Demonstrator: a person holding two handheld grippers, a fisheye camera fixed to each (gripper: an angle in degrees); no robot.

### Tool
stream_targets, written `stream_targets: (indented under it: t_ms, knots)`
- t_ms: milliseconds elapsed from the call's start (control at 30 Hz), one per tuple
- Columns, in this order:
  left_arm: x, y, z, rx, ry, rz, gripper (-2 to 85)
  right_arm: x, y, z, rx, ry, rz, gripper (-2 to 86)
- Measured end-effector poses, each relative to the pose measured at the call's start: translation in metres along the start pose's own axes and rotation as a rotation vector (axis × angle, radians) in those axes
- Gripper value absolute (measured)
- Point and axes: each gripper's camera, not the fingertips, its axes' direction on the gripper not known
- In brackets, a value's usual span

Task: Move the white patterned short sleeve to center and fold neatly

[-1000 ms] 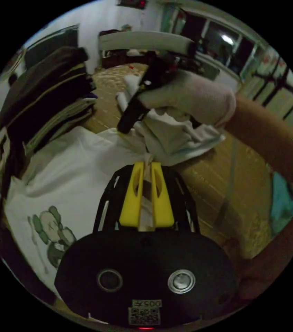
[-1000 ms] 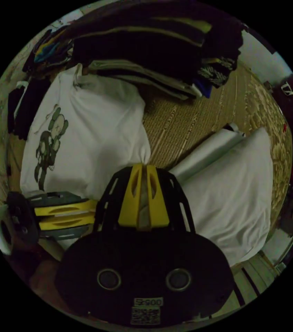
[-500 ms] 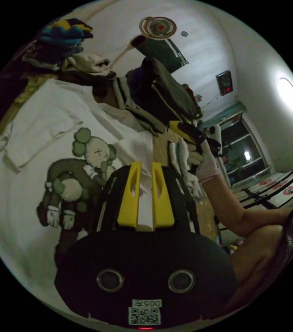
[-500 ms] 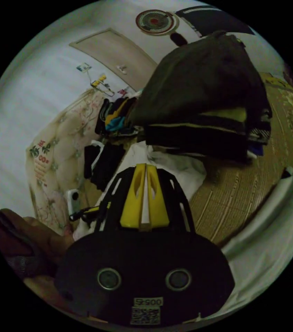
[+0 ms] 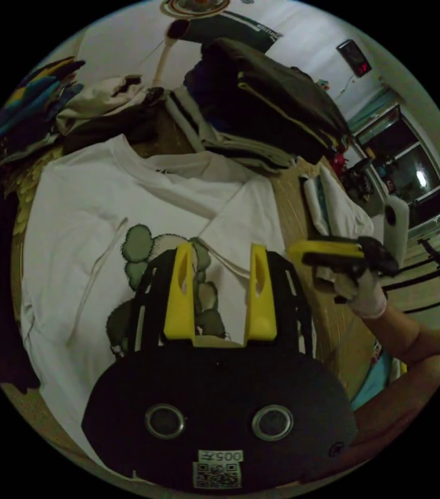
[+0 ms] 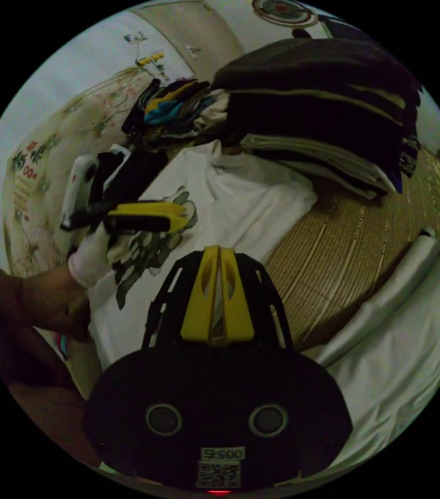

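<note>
While the woven mat (image 6: 329,228) stretches across the bed, the white patterned short sleeve (image 5: 100,208) lies spread on it, print side up, collar toward the tall stack of folded dark clothes (image 5: 272,114). That stack sits just past the collar, with a looser heap of colourful clothes (image 6: 178,106) beside it. A pale rolled quilt (image 6: 412,312) lies along the mat's far edge in the right gripper view.

Over to the left gripper (image 5: 220,270): jaws spread wide apart, nothing between them, hovering right above the shirt's cartoon print (image 5: 142,249), with a folded-in sleeve edge just under the tips. In the right gripper view it shows side-on (image 6: 178,215) above that same print, held by a gloved hand (image 6: 92,254).

The right gripper (image 6: 218,270) has its jaws drawn nearly together, holding nothing, poised off the shirt's edge over the mat. In the left gripper view it hangs (image 5: 295,252) beside the shirt, in a gloved hand (image 5: 365,293).
</note>
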Motion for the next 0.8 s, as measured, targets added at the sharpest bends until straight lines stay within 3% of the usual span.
stream_targets:
  t_ms: [133,233,633,800]
  knots:
    - [-0.012,-0.020,0.018,-0.079,-0.019,-0.004,7.3,-0.006,0.004,0.037,-0.137,0.095,-0.096,-1.3]
    - [-0.013,-0.033,0.019,-0.131,-0.092,0.059,2.0,0.006,0.001,0.043,-0.128,0.074,-0.069,-1.1]
    - [-0.066,-0.044,-0.026,-0.053,-0.146,0.051,3.1,0.049,-0.003,0.079,-0.128,-0.004,0.035,-1.0]
    - [-0.048,-0.012,-0.038,0.017,-0.265,0.134,4.0,0.060,-0.021,0.074,0.030,-0.018,0.053,-1.0]
